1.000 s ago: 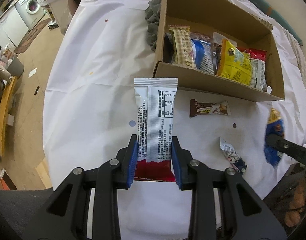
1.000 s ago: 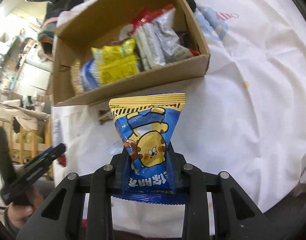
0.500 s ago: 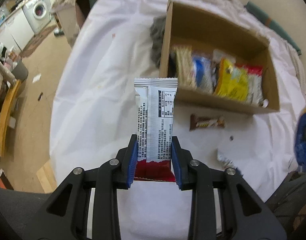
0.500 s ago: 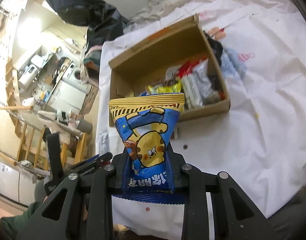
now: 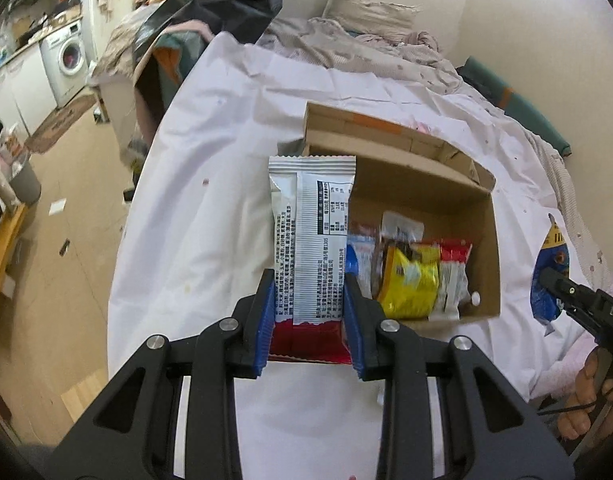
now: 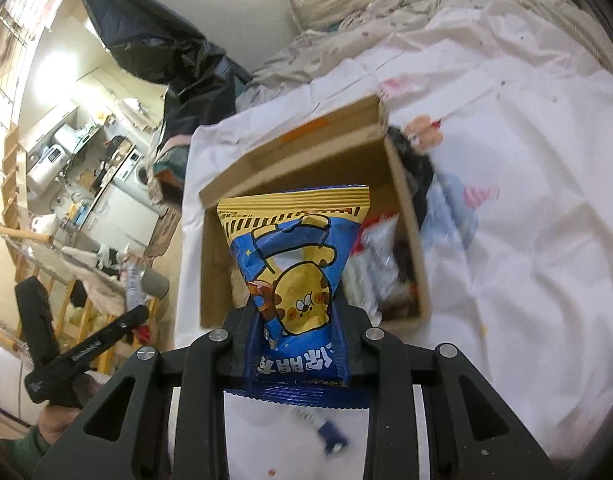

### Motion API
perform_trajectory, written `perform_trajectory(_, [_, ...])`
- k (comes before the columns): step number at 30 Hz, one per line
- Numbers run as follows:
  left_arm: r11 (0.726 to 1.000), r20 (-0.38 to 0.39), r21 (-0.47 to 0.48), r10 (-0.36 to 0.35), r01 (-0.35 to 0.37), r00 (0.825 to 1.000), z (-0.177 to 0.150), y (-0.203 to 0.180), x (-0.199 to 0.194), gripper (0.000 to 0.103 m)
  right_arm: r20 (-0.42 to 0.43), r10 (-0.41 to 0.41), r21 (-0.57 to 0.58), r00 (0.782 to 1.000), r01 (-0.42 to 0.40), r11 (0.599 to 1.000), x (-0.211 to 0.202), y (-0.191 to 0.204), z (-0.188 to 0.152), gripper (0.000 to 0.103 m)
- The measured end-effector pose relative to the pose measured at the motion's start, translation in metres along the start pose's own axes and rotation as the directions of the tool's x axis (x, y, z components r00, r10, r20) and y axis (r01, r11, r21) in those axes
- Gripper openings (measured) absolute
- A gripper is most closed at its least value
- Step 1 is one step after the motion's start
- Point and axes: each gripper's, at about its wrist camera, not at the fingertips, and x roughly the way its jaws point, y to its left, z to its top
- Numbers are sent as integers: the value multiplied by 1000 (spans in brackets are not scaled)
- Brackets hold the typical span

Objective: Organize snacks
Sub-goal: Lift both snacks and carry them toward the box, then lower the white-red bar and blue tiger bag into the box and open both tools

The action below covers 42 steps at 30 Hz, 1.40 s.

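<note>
We are clamping the left gripper (image 5: 308, 312) on a silver-and-red foil snack wrapper (image 5: 311, 240), the right gripper (image 6: 297, 332) on a blue-and-yellow cartoon snack bag (image 6: 296, 276), both held before the open brown cardboard box (image 5: 418, 176) on the white sheet (image 5: 210, 208).

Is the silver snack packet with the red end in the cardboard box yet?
Not yet. The silver snack packet with the red end is clamped in the left claw, outside the brown cardboard box.
</note>
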Motion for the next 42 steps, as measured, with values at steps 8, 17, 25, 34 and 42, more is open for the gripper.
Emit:
perform_trajectory(8, [998, -3, 47, -41, 41, 999, 23, -18, 20, 28, -23, -26, 34, 999, 27, 999, 25, -18, 18, 31])
perform_trajectory(17, [994, -94, 97, -42, 51, 995, 18, -37, 84, 28, -68, -55, -8, 996, 54, 999, 57, -13, 24, 31])
perform_trajectory(25, [990, -139, 98, -83, 97, 987, 10, -41, 108, 28, -96, -128, -11, 987, 128, 992, 74, -23, 26, 32])
perform_trajectory(34, [979, -105, 181, -70, 88, 992, 8, -49, 104, 28, -156, -222, -68, 962, 214, 974, 95, -21, 19, 33])
perform_trajectory(42, [984, -124, 162, -50, 70, 991, 6, -49, 117, 28, -155, -214, -50, 964, 209, 977, 89, -27, 21, 37])
